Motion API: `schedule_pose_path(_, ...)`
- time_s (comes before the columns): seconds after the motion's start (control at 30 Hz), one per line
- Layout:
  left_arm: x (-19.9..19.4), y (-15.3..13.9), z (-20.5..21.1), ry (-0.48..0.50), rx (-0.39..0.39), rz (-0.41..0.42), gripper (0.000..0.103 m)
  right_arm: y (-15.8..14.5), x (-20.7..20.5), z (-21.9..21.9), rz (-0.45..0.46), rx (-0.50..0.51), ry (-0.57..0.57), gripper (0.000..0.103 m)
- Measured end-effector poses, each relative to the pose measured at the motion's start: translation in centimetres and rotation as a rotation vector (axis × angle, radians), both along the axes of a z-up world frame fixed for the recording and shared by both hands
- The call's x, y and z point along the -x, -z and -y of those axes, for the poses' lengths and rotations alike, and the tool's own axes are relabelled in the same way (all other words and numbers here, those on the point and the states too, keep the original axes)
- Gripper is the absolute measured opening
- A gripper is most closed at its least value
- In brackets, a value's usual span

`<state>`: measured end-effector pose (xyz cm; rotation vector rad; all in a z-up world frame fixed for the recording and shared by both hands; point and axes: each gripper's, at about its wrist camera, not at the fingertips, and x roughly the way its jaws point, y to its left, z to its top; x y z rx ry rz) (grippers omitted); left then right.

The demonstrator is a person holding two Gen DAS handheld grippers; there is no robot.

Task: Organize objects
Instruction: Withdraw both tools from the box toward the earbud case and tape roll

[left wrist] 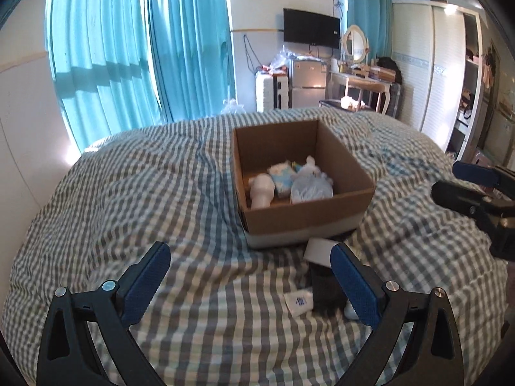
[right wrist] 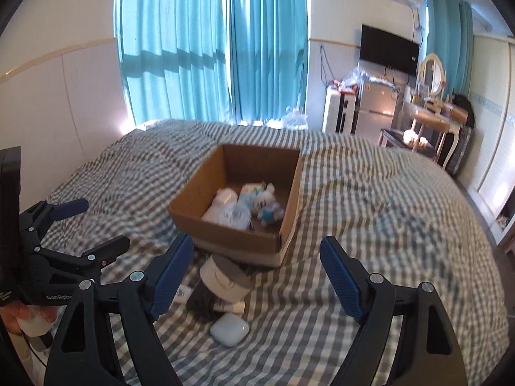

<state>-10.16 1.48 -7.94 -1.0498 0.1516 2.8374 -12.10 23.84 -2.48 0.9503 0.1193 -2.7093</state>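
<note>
Here: a bed (right wrist: 370,199) with a grey and white checked cover, seen from both hands' cameras.
Box: a brown cardboard box (left wrist: 302,225) sits open on the bed, near the middle.
In the box: a white bottle-like thing (left wrist: 262,189), a blue and white packet (left wrist: 283,178), a crinkly clear bag (left wrist: 310,188) and a small white and blue plush toy (right wrist: 268,207). They are all blurry, so it is hard to say just what they are.
Things by the box: a little pile lies on the bed just in front of the box. It has a white and grey roll (right wrist: 222,278), some dark cloth (right wrist: 201,304), a small white tube (right wrist: 230,306), a small white packet with a blue mark (left wrist: 299,302) and a white rounded case (right wrist: 229,329).
Hidden parts: in the left wrist view the right-hand pad covers part of the pile, and only a bit of the white case shows there.
Left gripper (left wrist: 251,280): its jaws are wide apart with nothing between them. It hangs over the bed, near the pile.
Right gripper (right wrist: 257,276): its jaws are wide apart too and grip nothing. The pile lies below, closer to the left-hand pad.
Hand (right wrist: 14,320): a bit of a hand shows at the picture's edge, holding the left gripper's handle. The rest is cut off.
Far side: blue curtains (right wrist: 209,41), a black screen (right wrist: 389,50) on the wall and a small table with a mirror (right wrist: 433,75), all soft and hard to make out.
</note>
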Motion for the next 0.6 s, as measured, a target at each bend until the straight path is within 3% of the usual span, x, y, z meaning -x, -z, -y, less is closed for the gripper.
schedule_pose_path(0.13,0.3,3.5,-0.8,0.008,0.037,0.057,0.102,4.7,0.6,0.4,0.077,-0.026,-0.021,0.081)
schedule_pose_path(0.33,0.6,6.8,-1.0,0.024,0.019,0.135,0.102,11.6,1.9,1.3,0.246,-0.046,-0.05,0.081)
schedule_pose_path(0.6,1.1,8.2,0.9,-0.035,-0.051,0.204,0.102,14.1,1.7,4.1,0.304,-0.174,-0.122,0.081)
